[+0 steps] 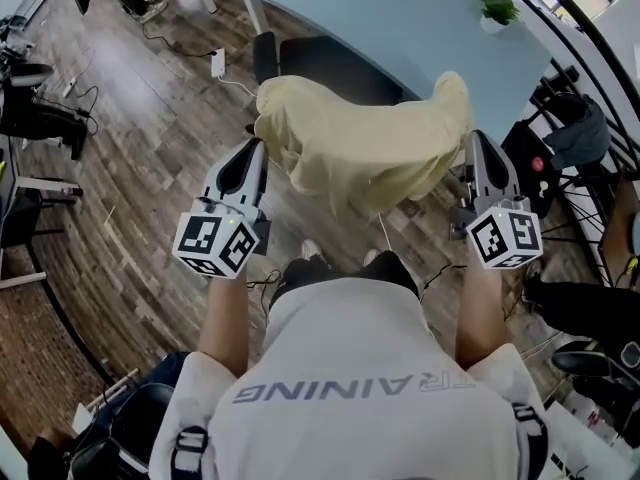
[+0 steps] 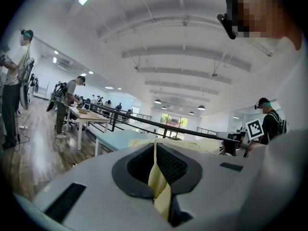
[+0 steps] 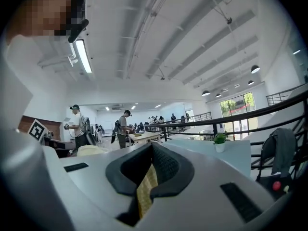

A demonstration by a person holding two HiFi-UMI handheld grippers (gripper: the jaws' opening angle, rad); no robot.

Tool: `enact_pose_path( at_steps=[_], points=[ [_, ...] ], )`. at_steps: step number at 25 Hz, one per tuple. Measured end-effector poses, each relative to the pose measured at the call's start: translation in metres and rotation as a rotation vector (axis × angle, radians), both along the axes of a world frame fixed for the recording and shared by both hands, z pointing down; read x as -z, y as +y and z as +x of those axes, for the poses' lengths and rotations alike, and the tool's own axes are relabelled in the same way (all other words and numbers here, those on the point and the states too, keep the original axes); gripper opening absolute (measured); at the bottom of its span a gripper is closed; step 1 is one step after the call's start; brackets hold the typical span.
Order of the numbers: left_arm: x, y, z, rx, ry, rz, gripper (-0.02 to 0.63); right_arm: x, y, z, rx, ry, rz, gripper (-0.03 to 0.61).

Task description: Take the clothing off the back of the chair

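A pale yellow garment (image 1: pixel 360 143) hangs stretched in the air between my two grippers, above a black chair (image 1: pixel 330 68) that stands at a light blue table (image 1: pixel 400 18). My left gripper (image 1: pixel 258 146) is shut on the garment's left edge. In the left gripper view a strip of the yellow cloth (image 2: pixel 160 184) sits pinched between the closed jaws of the left gripper (image 2: pixel 155 150). My right gripper (image 1: pixel 472 140) is shut on the right edge. The right gripper view shows the yellow cloth (image 3: pixel 144 189) clamped in the right gripper (image 3: pixel 151 153). The garment hides part of the chair.
A small potted plant (image 1: pixel 495 13) stands on the table. A white power strip (image 1: pixel 217 63) with cables lies on the wooden floor at the left. A black railing (image 1: pixel 570 28) and a chair draped with grey clothing (image 1: pixel 575 138) are at the right. Other people (image 2: pixel 65 105) stand far off.
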State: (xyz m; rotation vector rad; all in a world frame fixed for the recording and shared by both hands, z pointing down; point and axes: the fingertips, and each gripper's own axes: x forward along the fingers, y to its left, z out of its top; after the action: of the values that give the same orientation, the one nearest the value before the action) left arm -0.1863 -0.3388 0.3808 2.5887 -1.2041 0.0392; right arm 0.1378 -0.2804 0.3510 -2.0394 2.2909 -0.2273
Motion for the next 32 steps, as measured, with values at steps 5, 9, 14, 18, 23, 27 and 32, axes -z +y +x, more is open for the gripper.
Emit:
enact_pose_path(
  at_steps=[5, 9, 14, 18, 23, 27, 32],
  points=[
    [-0.007, -0.027, 0.001, -0.020, -0.003, -0.071, 0.046, 0.002, -0.014, 0.020, -0.001, 0.022, -0.035, 0.021],
    [-0.017, -0.051, 0.000, -0.020, -0.016, -0.154, 0.105, -0.005, -0.041, 0.033, 0.100, 0.076, -0.130, 0.090],
    [-0.017, -0.077, 0.006, -0.103, 0.008, -0.265, 0.271, -0.015, -0.084, 0.054, 0.311, 0.086, -0.309, 0.211],
    [-0.021, -0.100, 0.011, -0.152, 0.040, -0.337, 0.310, -0.036, -0.112, 0.057, 0.491, 0.057, -0.483, 0.275],
    [-0.034, -0.108, 0.030, -0.326, 0.113, -0.520, 0.328, -0.074, -0.126, 0.043, 0.707, -0.083, -0.702, 0.321],
    [-0.035, -0.096, 0.054, -0.519, 0.204, -0.668, 0.333, -0.080, -0.131, 0.037, 0.864, -0.150, -0.762, 0.338],
    [-0.032, -0.095, 0.065, -0.645, 0.250, -0.725, 0.331, -0.084, -0.132, 0.023, 1.053, -0.249, -0.831, 0.341]
  ],
)
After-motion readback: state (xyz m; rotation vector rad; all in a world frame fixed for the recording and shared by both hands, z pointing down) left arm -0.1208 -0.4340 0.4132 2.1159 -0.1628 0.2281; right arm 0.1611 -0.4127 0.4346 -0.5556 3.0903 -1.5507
